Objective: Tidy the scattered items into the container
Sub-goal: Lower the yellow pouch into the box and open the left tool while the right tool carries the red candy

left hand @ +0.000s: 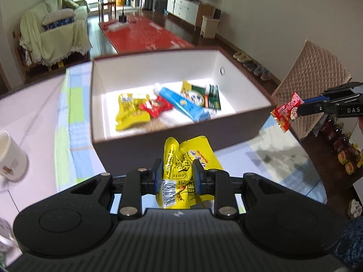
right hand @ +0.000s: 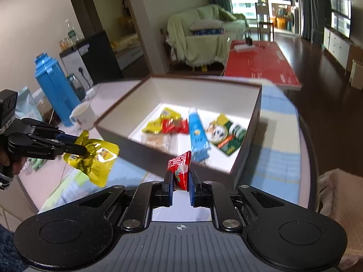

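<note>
1. The box (left hand: 172,124) sits on the bench (left hand: 40,104), brown outside, white inside, open on top. It's already got a few things lying on its floor: a yellow packet (left hand: 129,113), a small red packet (left hand: 156,107) touching it, a blue tube (left hand: 181,104) lying at a slant, and a green and yellow packet (left hand: 204,96) next to the tube.
2. Left tool (left hand: 177,174) is clamped on a crinkled yellow pouch (left hand: 186,156), held up just in front of the box's near wall. From the right wrist view you can see the same pouch (right hand: 93,156) hanging off the left tool (right hand: 82,150) in the air, off the box's left corner.
3. Right tool (right hand: 180,182) is pinching a red snack packet (right hand: 181,170) upright between its fingers, near the box's front wall. In the left wrist view that packet (left hand: 287,111) sticks out of the right tool (left hand: 300,110) just past the box's right corner, above the bench.
4. So both things are in the air and outside the box, one on each side of it.
5. Around it: a striped cloth (left hand: 68,113) in blue, green and white under the box, a white mug (left hand: 11,156) off to the left, and a blue thermos (right hand: 54,88) behind the mug.
6. Further back there's a sofa (left hand: 54,31) with a pale green cover and a red mat (left hand: 143,34) on the dark floor.
</note>
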`<action>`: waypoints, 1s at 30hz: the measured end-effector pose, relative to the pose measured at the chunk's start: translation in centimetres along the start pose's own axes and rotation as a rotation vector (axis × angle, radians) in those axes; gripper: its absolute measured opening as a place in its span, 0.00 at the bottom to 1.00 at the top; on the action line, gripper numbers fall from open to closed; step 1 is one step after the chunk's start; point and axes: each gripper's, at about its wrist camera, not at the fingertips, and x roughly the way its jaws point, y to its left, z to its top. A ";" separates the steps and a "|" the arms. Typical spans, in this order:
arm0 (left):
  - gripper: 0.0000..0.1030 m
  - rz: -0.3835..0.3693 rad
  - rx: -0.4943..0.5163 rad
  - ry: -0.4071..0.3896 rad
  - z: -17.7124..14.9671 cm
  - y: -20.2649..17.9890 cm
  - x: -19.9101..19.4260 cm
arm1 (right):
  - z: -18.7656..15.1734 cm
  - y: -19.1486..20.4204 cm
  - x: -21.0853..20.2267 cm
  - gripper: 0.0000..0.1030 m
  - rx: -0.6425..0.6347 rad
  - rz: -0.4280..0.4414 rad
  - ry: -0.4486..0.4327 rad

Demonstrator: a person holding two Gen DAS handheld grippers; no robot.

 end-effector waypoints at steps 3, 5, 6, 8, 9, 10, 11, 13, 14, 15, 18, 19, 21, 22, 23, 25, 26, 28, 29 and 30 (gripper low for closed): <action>0.22 0.020 0.022 -0.037 1.2 0.6 -1.4 | 1.2 -0.4 -0.7 0.12 -0.017 -0.008 -0.031; 0.22 0.039 0.042 -0.058 2.2 1.0 -2.1 | 2.0 -0.4 -1.1 0.12 -0.029 -0.007 -0.049; 0.22 0.049 0.054 -0.065 2.7 1.3 -2.4 | 2.4 -0.4 -1.2 0.12 -0.037 -0.007 -0.057; 0.22 0.071 0.081 -0.077 3.7 1.6 -2.8 | 3.2 -0.4 -1.2 0.12 -0.056 -0.009 -0.071; 0.22 0.081 0.094 -0.083 4.3 1.8 -2.9 | 3.5 -0.4 -1.2 0.12 -0.062 -0.010 -0.078; 0.22 0.089 0.105 -0.086 4.8 1.9 -2.9 | 3.9 -0.4 -1.2 0.12 -0.069 -0.007 -0.084; 0.22 0.095 0.114 -0.088 5.3 2.0 -2.8 | 4.1 -0.3 -1.1 0.12 -0.074 -0.005 -0.088; 0.22 0.101 0.133 -0.092 6.3 2.1 -2.5 | 4.7 -0.3 -0.8 0.12 -0.084 -0.005 -0.094; 0.22 0.099 0.143 -0.092 6.8 2.1 -2.2 | 5.1 -0.3 -0.5 0.12 -0.088 -0.004 -0.097; 0.22 0.095 0.151 -0.092 7.3 2.1 -1.9 | 5.4 -0.3 -0.3 0.12 -0.089 -0.002 -0.098; 0.22 0.075 0.178 -0.083 8.9 2.0 -0.4 | 6.2 -0.6 0.6 0.12 -0.087 0.001 -0.095; 0.22 0.069 0.188 -0.077 9.4 1.9 0.1 | 6.5 -0.7 0.9 0.12 -0.086 -0.001 -0.095; 0.22 0.064 0.215 -0.065 10.3 1.6 1.3 | 6.9 -1.0 1.5 0.12 -0.084 -0.003 -0.090; 0.22 0.057 0.228 -0.056 10.6 1.4 1.9 | 7.1 -1.1 1.7 0.12 -0.081 -0.004 -0.088; 0.22 0.044 0.237 -0.046 10.9 1.2 2.5 | 7.3 -1.3 2.0 0.12 -0.079 -0.004 -0.083; 0.22 0.021 0.251 -0.019 11.5 0.9 4.0 | 7.6 -1.6 2.6 0.12 -0.075 -0.007 -0.074; 0.22 0.014 0.260 -0.004 11.7 0.8 4.8 | 7.7 -1.9 3.0 0.12 -0.074 -0.011 -0.066; 0.22 -0.001 0.278 0.024 12.0 0.4 6.4 | 7.9 -2.3 3.7 0.12 -0.069 -0.013 -0.054; 0.22 -0.013 0.285 0.038 12.0 0.2 7.2 | 8.0 -2.6 4.0 0.12 -0.068 -0.015 -0.046; 0.22 -0.024 0.289 0.051 12.1 0.1 8.0 | 8.1 -2.8 4.3 0.12 -0.067 -0.016 -0.041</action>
